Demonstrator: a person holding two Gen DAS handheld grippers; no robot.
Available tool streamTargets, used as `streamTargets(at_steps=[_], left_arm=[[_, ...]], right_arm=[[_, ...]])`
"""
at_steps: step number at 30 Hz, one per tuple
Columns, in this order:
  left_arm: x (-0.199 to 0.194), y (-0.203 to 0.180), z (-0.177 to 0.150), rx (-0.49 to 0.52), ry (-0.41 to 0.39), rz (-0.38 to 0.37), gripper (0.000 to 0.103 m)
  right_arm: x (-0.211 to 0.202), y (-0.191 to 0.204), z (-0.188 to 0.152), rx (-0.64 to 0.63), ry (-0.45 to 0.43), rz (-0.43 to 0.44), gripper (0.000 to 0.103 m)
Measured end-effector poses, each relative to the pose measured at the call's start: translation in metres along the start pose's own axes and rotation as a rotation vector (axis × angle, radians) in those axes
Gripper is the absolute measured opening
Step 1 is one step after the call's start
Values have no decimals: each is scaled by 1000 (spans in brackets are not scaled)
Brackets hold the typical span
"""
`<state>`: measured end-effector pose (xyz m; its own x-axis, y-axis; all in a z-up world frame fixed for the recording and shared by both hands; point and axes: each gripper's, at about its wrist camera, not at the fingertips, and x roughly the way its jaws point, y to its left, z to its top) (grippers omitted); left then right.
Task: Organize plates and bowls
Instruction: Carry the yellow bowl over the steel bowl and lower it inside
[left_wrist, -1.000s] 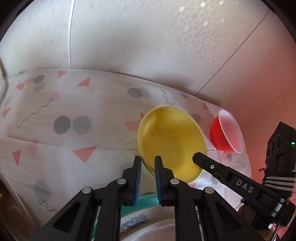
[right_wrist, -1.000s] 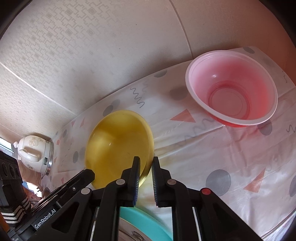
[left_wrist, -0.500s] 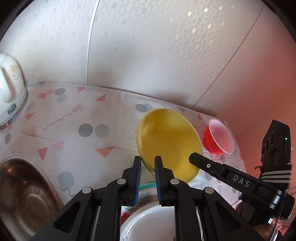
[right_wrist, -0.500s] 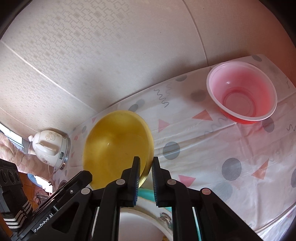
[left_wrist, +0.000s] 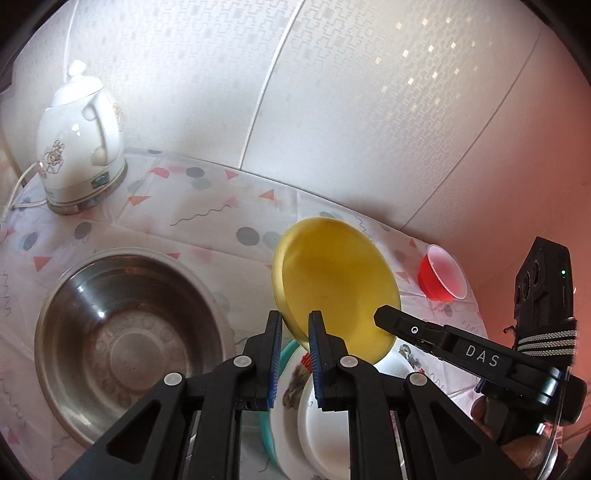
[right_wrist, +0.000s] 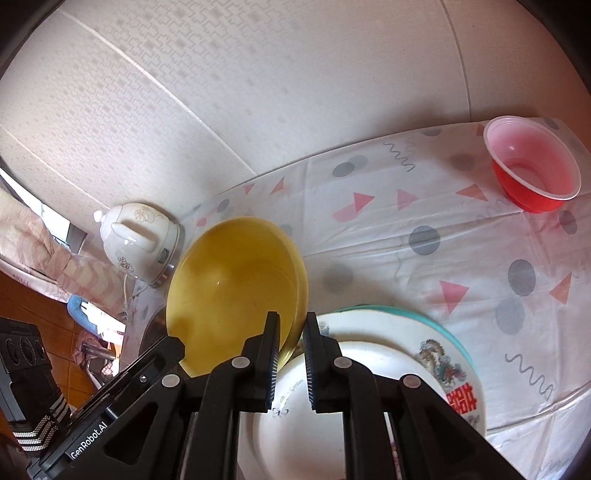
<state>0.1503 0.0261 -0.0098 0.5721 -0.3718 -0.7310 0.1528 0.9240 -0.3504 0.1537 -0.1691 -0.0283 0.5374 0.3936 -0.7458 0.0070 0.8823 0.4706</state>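
A yellow bowl (left_wrist: 332, 284) is held up off the table, tilted on edge, by both grippers. My left gripper (left_wrist: 295, 325) is shut on its left rim. My right gripper (right_wrist: 291, 325) is shut on its right rim (right_wrist: 299, 280). Below the bowl lies a stack of plates: a white plate (right_wrist: 332, 387) on a decorated white plate (right_wrist: 443, 365) on a teal plate (right_wrist: 447, 332). The stack also shows in the left wrist view (left_wrist: 295, 380). A large steel bowl (left_wrist: 122, 339) sits to the left of the stack.
A red plastic bowl (right_wrist: 532, 177) stands at the far right of the patterned tablecloth (right_wrist: 406, 236), also seen in the left wrist view (left_wrist: 441, 273). A white kettle (left_wrist: 81, 144) stands at the far left by the wall. The table's front edge runs at the lower right.
Both grippers have risen and pulled back with the yellow bowl. The plate stack, the steel bowl and the kettle have come into view, and the red bowl looks smaller and farther.
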Motion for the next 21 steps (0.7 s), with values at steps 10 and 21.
streamTargets(at_steps=[10,21], left_arm=[[-33,55,-20,-91,-40,41,14],[-57,110,-30,-197,-58,106,14]], right_arm=[[23,50,-26,-88,63,50,13],[51,104,-42,-186,133,100,14]])
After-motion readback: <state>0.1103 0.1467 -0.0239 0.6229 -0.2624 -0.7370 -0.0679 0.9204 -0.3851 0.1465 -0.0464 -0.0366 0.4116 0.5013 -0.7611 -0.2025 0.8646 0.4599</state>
